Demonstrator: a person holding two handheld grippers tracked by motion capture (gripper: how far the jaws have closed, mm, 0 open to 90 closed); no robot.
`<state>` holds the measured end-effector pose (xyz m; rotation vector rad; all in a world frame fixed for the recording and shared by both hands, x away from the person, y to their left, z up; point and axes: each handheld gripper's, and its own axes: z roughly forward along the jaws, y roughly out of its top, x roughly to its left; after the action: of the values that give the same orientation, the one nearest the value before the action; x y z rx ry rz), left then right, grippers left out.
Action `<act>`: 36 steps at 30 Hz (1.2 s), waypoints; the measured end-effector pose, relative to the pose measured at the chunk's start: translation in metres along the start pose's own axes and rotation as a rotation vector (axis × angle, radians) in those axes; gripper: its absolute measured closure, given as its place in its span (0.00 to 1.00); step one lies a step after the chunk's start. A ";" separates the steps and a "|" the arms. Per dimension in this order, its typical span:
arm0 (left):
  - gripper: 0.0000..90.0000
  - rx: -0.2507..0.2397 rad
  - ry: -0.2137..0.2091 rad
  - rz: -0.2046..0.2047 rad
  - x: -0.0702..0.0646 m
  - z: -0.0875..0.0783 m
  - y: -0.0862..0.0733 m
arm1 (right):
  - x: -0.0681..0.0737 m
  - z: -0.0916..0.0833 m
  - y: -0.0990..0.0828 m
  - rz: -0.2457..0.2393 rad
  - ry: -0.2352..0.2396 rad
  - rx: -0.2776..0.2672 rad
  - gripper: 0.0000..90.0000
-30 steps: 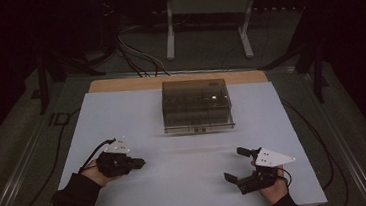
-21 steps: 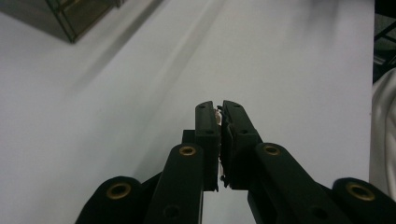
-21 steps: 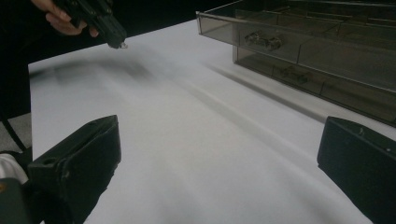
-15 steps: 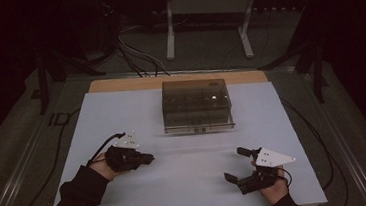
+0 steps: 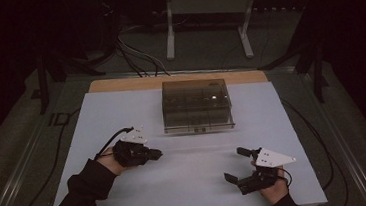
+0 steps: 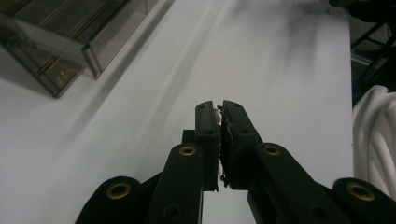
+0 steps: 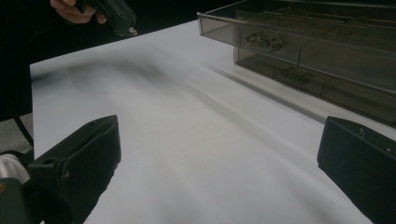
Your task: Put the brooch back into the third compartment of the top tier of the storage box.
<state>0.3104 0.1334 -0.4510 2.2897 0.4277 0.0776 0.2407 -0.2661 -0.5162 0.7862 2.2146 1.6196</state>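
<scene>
Left gripper (image 5: 153, 155), jaws pinched on a small pale object (image 6: 217, 112), hovers near the smoked plastic box (image 5: 196, 105). Right gripper (image 5: 236, 165) waits wide open. Best carried level toward the box.

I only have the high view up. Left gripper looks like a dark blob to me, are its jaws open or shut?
Observer: Shut. In the left gripper view, the left gripper has its jaws pressed together, with a sliver of something pale pinched between them; I cannot tell what it is.
Operator: And the right one?
Observer: Wide open. The right gripper has its jaws far apart, with bare white table between them.
Operator: Anything inside that smoky box?
Observer: Yes. The right gripper view shows the clear compartment box divided into sections, with small metal parts in one near its front wall.
</scene>
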 end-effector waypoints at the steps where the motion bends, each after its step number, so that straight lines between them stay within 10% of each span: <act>1: 0.97 -0.003 0.002 0.000 0.000 0.001 0.002 | 0.000 0.000 0.000 0.001 0.001 0.002 0.00; 36: 0.97 -0.065 0.014 0.005 0.007 0.015 0.058 | 0.001 0.001 0.000 -0.002 0.008 0.001 0.00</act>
<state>0.3360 0.0887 -0.4201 2.2272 0.4211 0.1089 0.2402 -0.2649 -0.5163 0.7789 2.2212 1.6231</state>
